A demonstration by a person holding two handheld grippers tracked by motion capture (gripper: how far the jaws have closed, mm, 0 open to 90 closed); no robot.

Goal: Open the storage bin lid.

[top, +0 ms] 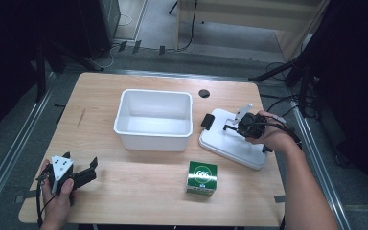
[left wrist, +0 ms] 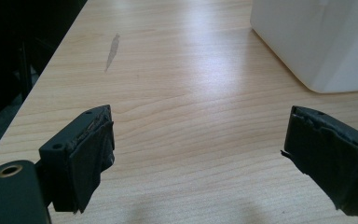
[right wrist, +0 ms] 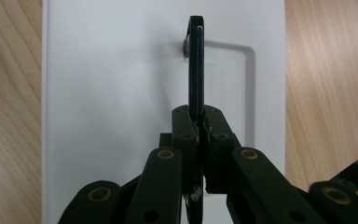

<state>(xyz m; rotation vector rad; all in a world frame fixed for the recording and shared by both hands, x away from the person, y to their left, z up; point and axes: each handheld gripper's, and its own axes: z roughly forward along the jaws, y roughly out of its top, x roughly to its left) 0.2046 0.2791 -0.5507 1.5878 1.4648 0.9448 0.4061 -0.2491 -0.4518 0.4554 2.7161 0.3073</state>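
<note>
- Right now, wooden bench (top: 139,191) carries a white tub (top: 154,119), a white lid (top: 232,141) & a green box (top: 201,178)
- Tub: rectangular, open top, sits mid-bench; nothing seen inside from high view
- Lid: lies flat to the right of tub, a bit askew, near bench's right edge; black clip at its left end
- Green box: near front edge, between the two hands, apart from tub & lid; white markings on top, too small to read
- Right tongs (top: 234,127): over the lid, held in right hand (top: 270,136); jaws together, clamped on a thin black handle (right wrist: 196,70) that stands edge-on from the lid
- Left tongs (top: 92,168): front-left of bench, in left hand (top: 60,194), jaws wide apart w/ nothing between; tub corner shows ahead at upper right in left gripper view
- Dark streak (left wrist: 112,50) on the wood, left of tub
</note>
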